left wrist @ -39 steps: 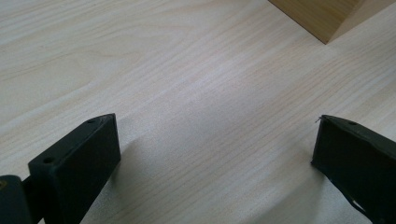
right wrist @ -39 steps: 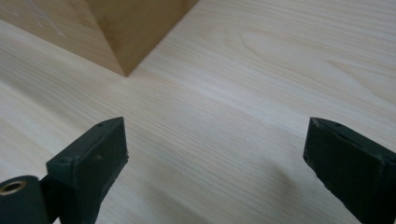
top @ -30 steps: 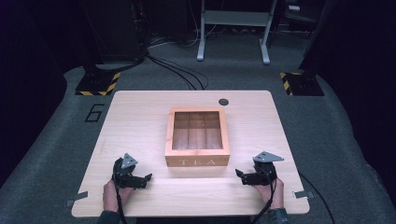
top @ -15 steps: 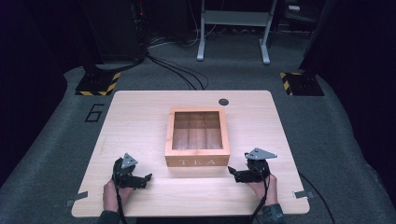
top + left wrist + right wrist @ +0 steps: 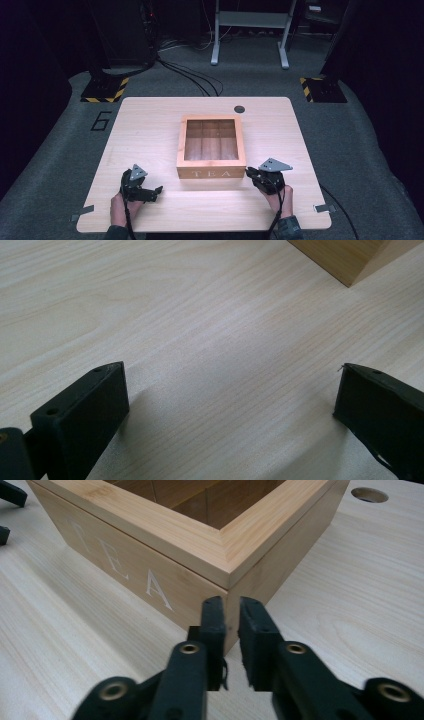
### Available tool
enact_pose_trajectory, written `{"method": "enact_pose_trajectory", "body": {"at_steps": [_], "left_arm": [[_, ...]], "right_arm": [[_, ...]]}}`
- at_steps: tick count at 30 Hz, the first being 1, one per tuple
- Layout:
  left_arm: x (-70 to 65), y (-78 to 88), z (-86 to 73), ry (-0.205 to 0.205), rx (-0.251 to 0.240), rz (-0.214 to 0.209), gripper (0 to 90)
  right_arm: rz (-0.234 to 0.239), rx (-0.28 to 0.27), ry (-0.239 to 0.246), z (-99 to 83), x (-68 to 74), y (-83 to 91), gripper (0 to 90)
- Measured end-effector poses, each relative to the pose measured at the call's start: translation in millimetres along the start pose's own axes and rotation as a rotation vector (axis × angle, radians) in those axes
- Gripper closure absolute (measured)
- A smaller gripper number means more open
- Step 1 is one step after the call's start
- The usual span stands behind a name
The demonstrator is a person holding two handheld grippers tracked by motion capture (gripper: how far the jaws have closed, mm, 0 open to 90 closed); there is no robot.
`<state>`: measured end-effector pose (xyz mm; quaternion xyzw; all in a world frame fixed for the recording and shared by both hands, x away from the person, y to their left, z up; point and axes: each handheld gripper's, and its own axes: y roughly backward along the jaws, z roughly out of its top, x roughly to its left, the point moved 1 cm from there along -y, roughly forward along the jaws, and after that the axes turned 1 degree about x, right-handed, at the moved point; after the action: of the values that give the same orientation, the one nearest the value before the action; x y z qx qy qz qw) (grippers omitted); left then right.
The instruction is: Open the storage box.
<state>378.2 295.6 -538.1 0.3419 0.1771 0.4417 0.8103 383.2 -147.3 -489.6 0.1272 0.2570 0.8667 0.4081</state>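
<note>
A light wooden worktop [image 5: 150,140] with a round cable hole [image 5: 239,109] stands on grey carpet [image 5: 380,165] marked with the numeral 6 [image 5: 102,120]. Behind: two yellow-and-black striped base plates [image 5: 104,90], black cables [image 5: 190,75], a grey metal frame [image 5: 249,30]; the surroundings lie in darkness.

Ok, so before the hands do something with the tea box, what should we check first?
1. Right gripper shut: ok. Its fingers have just been closing, with nothing between them, a slim gap left.
2. Right gripper aimed at the tea box near corner: ok.
3. Right gripper touching the box: cannot tell.
4. Left gripper open with nothing between its fingers: ok.
5. Box compartments empty: ok in the high view.
6. Box sits flat on the table, away from the edges: ok.
</note>
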Motion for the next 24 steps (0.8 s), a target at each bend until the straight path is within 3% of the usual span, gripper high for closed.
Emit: {"method": "enact_pose_trajectory", "body": {"at_steps": [5, 24], "left_arm": [[0.0, 0.0, 0.0, 0.000, 0.000, 0.000, 0.7], [0.1, 0.0, 0.1, 0.000, 0.000, 0.000, 0.7]], "right_arm": [[0.005, 0.003, -0.008, 2.2, 0.4, -0.8, 89.5], [0.049, -0.028, -0.041, 0.3, -4.5, -0.8, 89.7]]}}
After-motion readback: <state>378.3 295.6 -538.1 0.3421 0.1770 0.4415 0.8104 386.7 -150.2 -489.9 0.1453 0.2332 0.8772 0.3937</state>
